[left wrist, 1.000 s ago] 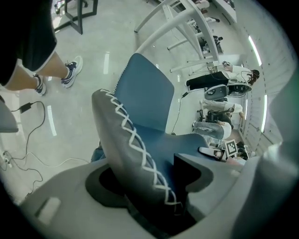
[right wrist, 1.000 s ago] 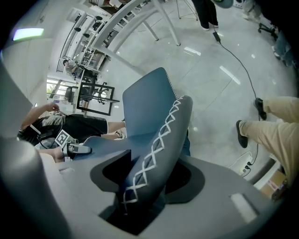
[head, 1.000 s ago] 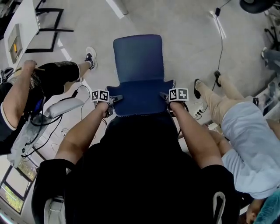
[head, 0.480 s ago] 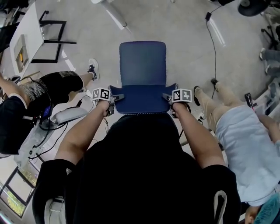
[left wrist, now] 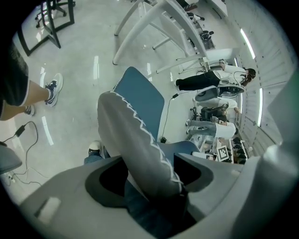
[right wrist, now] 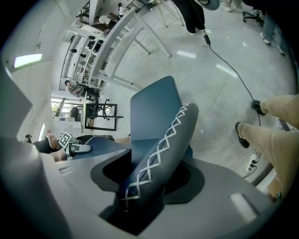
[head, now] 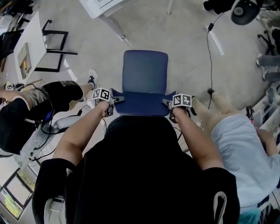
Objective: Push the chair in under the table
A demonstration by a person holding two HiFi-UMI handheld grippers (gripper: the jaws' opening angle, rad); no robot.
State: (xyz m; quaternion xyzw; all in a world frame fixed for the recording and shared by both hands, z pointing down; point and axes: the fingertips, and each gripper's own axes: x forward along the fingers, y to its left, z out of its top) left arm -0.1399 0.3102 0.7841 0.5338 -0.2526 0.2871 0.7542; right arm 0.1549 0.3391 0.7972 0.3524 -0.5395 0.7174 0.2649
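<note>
**Item:** blue padded chair [head: 145, 78] with white zigzag stitching along its edges, standing on pale grey floor.

**Position:** the white table [head: 98, 6] lies beyond the chair's seat front and a little to its left, well apart from it. No part of the chair is under the table.

**Grip:**
- Left gripper [head: 116, 99]: clamped on the backrest's left upper corner. The stitched edge fills the gap between its jaws.
- Right gripper [head: 167, 102]: clenched the same way on the backrest's right upper corner.

**Progress, as judged:**
- Done: the chair is taken in hand from behind, with its seat facing the table.
- Left: the rest of the way across open floor, then sliding the seat in between the table legs. The push looks early to middle in its course.

**Views compared:**
- Head view: shows the whole layout, with both grippers level at the backrest and a seated person in black shorts [head: 61, 89] left of the chair. It also shows a person in a light blue top [head: 238, 144] right of the chair. It does not show jaw contact.
- Gripper views: show the padded edge pinched in each jaw pair and the table's slanted white legs beyond the chair. The head view cuts most of those legs off.
</note>
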